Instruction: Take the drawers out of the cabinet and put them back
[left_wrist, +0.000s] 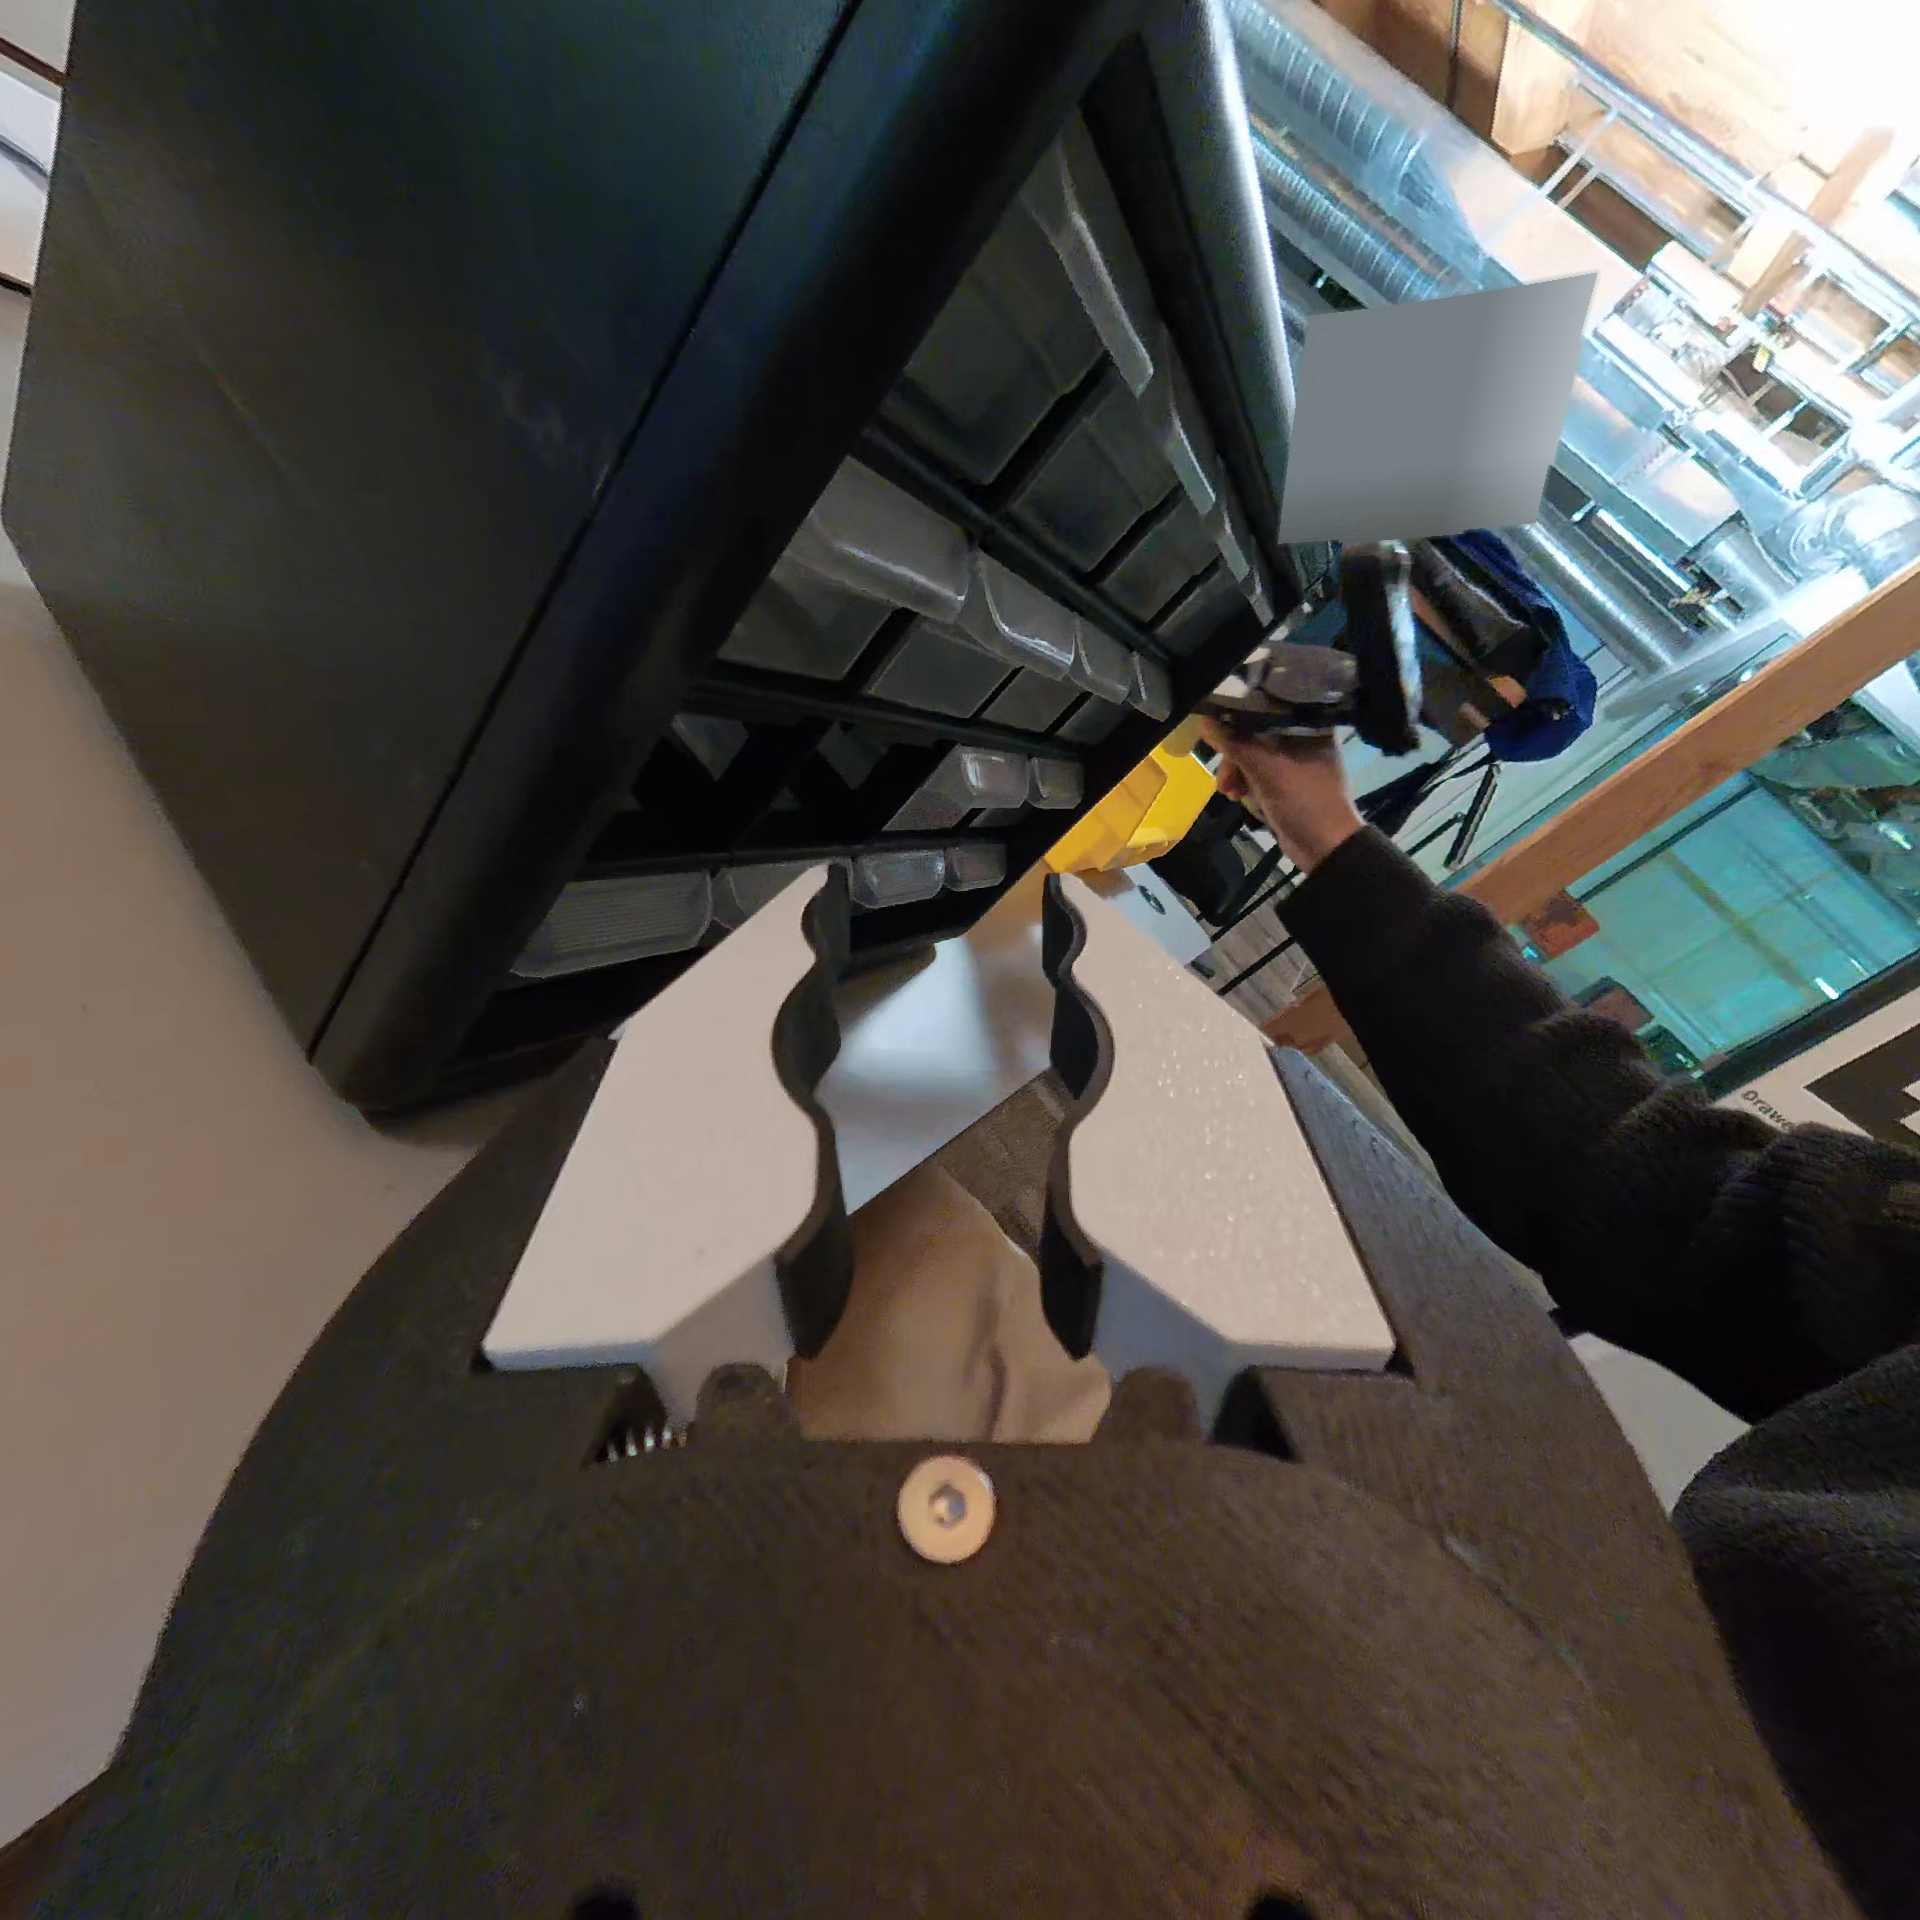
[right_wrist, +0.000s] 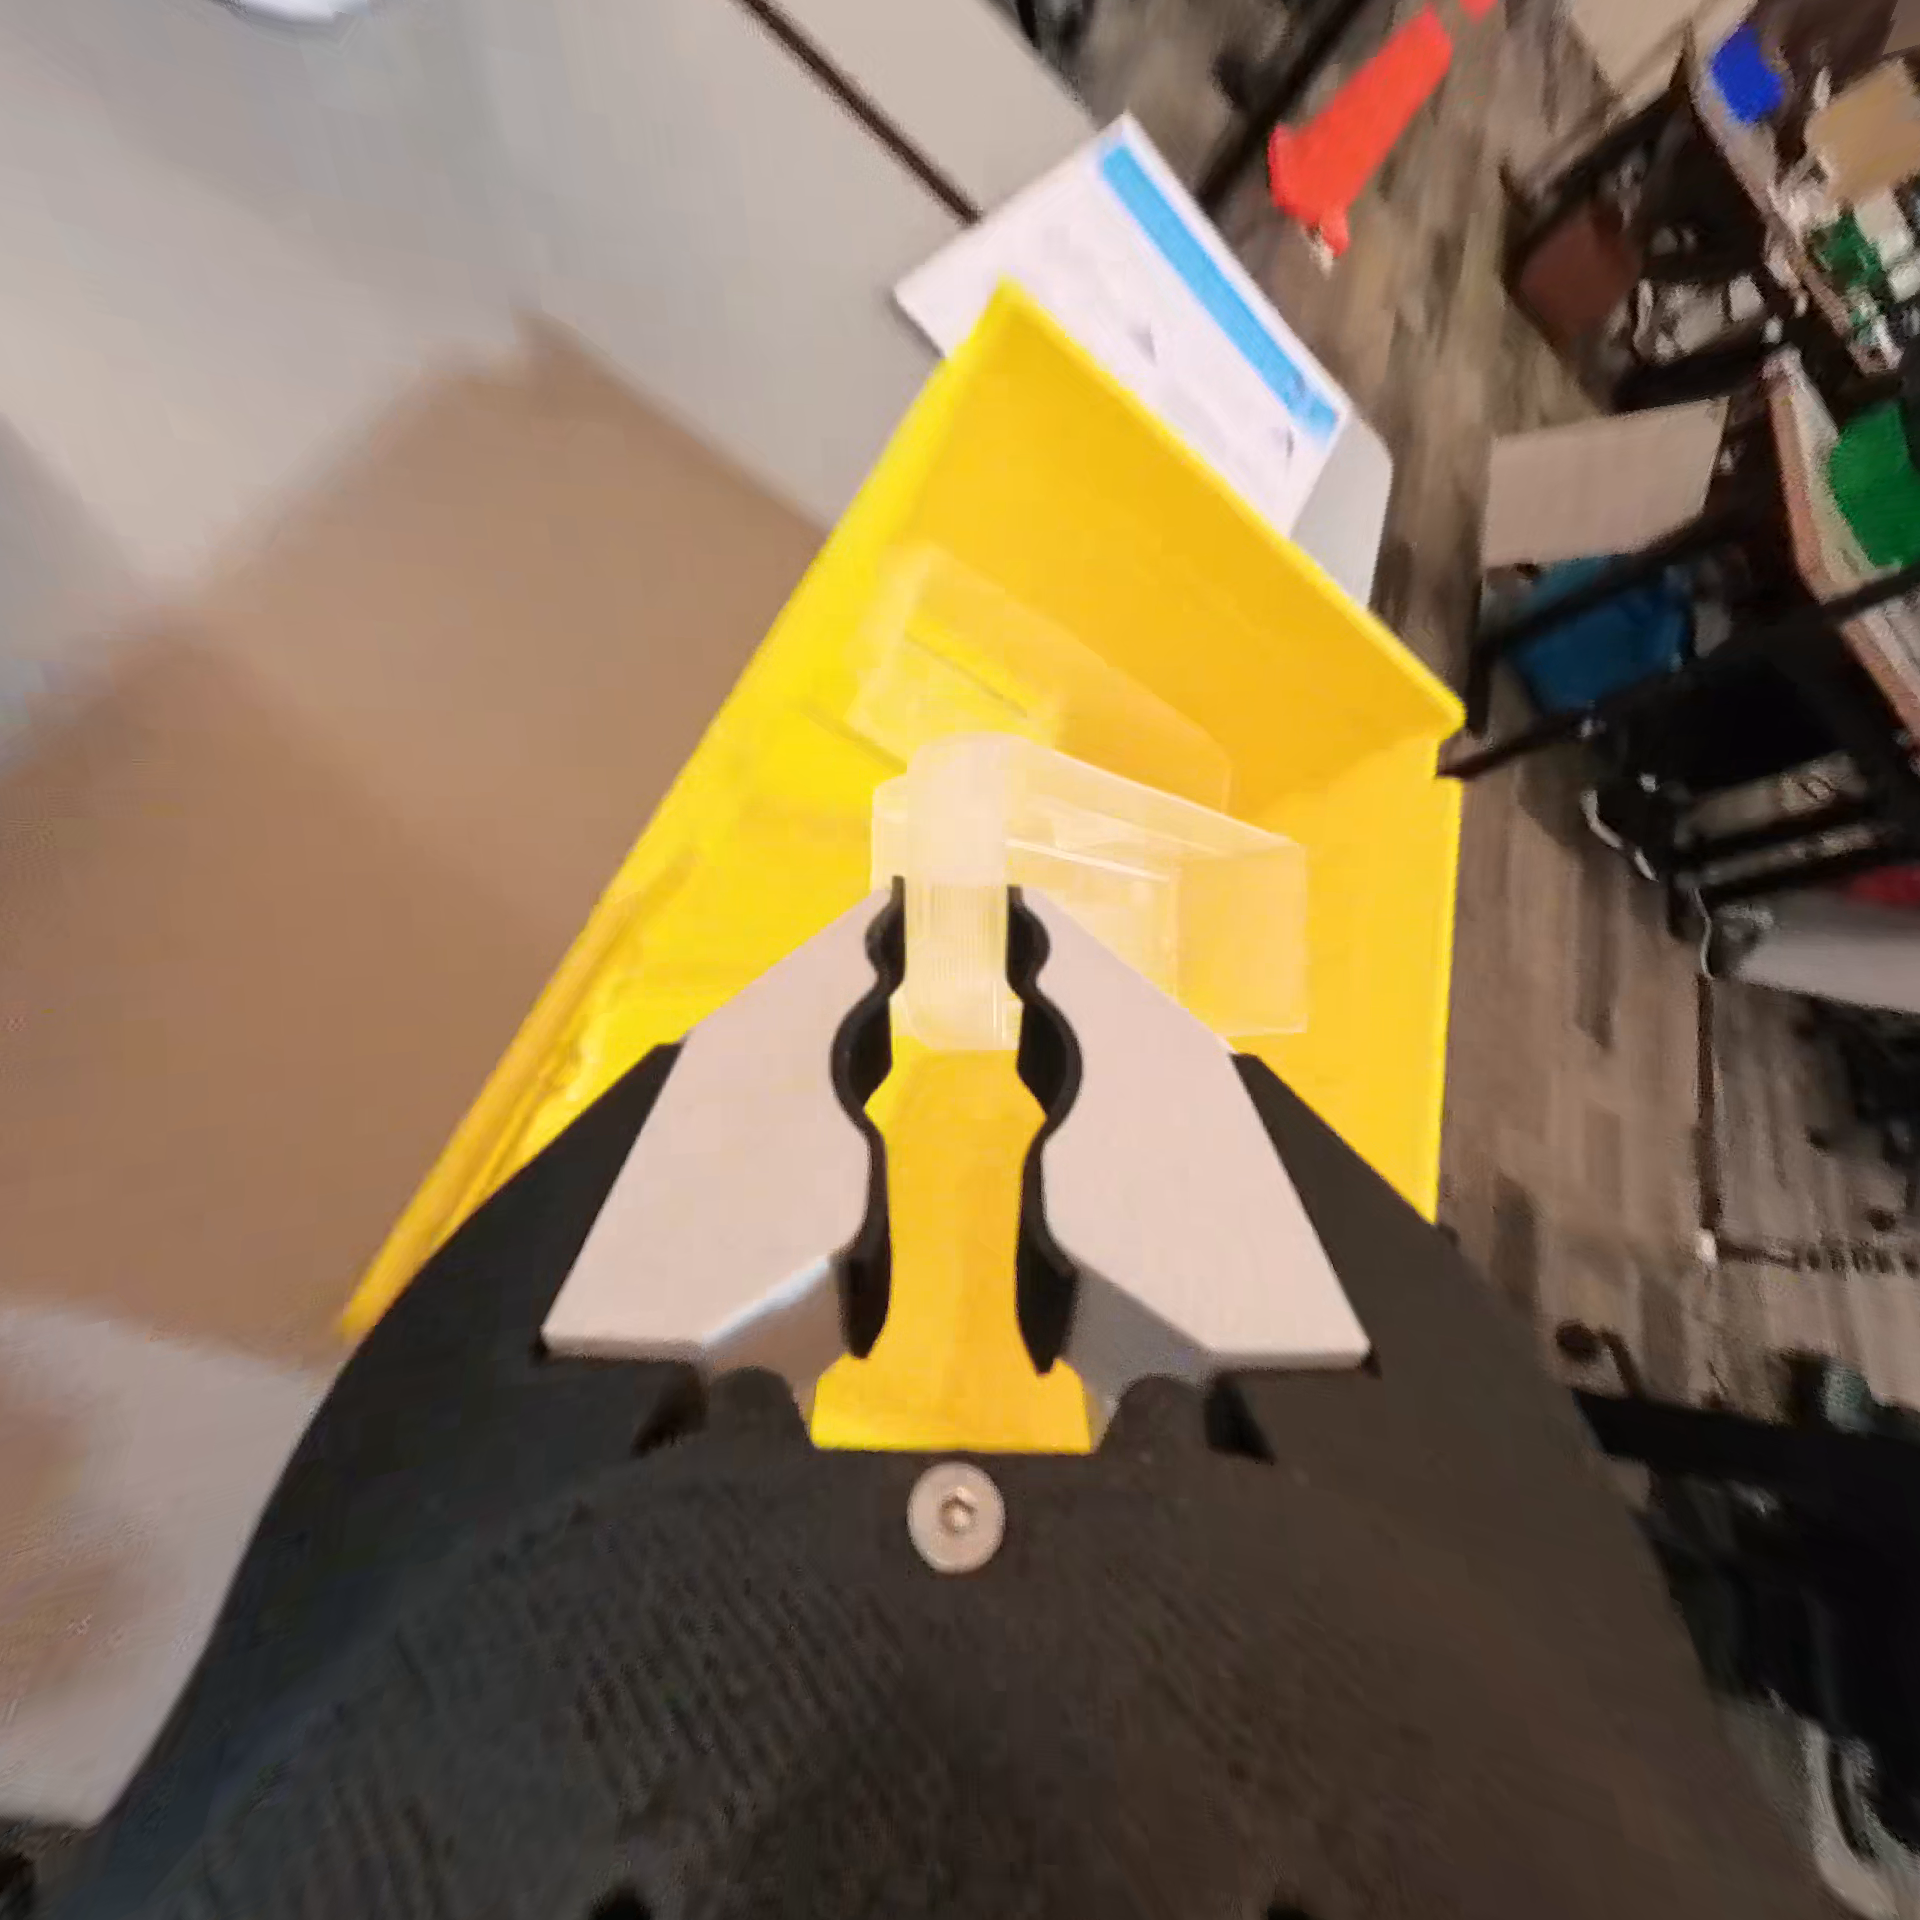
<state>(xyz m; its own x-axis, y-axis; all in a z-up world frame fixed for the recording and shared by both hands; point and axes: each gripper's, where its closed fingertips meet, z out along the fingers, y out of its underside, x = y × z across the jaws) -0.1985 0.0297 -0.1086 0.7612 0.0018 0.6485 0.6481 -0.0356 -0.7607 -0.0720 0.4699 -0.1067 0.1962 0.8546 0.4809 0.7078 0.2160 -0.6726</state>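
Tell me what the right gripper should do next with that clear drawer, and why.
Probably lower the clear drawer into the yellow bin and let go. The right gripper is shut on its handle, holding it just over the bin, away from the cabinet. The left gripper is open and empty.

My left tool (left_wrist: 940, 894) is hanging with its fingers spread apart, nothing between them. My right tool (right_wrist: 951, 935) is pinching its fingers together on a clear plastic piece. My right hand (left_wrist: 1283, 774) is gripping that tool out ahead, dark sleeve (left_wrist: 1507, 1060) stretching forward.
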